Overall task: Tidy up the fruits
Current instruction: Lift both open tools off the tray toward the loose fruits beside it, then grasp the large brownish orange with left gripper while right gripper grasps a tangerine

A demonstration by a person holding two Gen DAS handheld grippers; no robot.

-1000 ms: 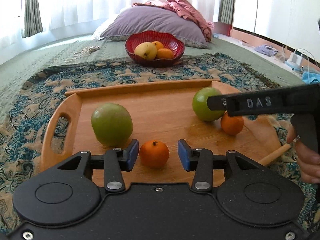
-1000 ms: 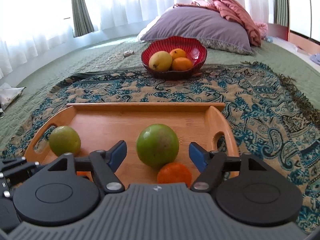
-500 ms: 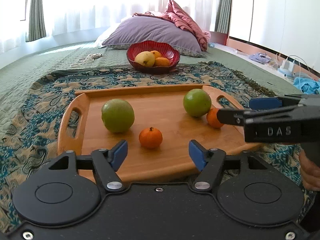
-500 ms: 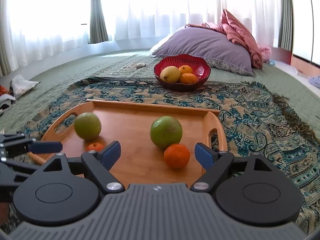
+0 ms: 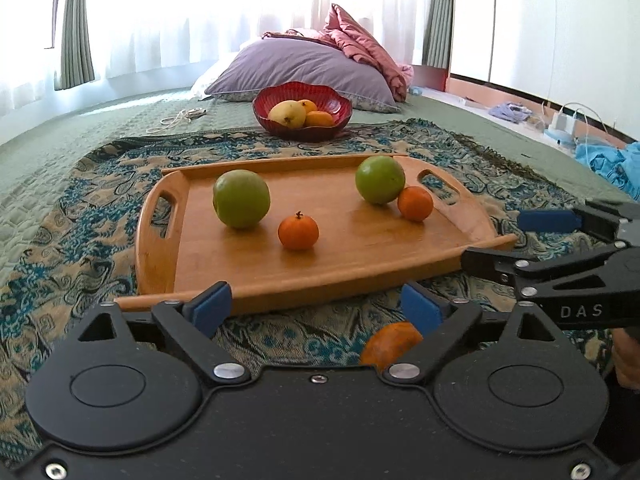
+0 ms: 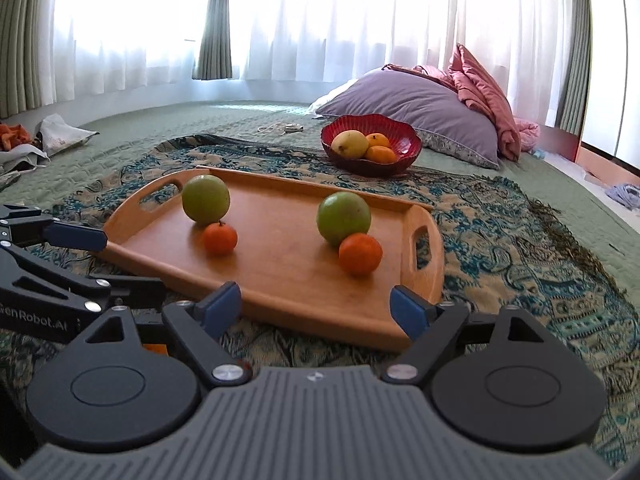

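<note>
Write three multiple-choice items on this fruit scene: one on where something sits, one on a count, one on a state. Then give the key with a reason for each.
1. Where does the red bowl stand?
A. On the wooden tray
B. On the patterned cloth beyond the tray, before the purple pillow
C. On top of the pillow

2. How many fruits lie on the wooden tray?
A. Two
B. Six
C. Four

3. How does the left gripper stand?
A. Open, clamping nothing
B. Shut on a green fruit
C. Shut on the tray's handle

Key:
1 B: the bowl sits on the cloth past the tray's far rim, with the pillow behind it.
2 C: two green fruits and two small orange fruits are on the tray.
3 A: its jaws have just been opening, and the blue pads stand wide apart near the tray's front edge, pressing on nothing.
</note>
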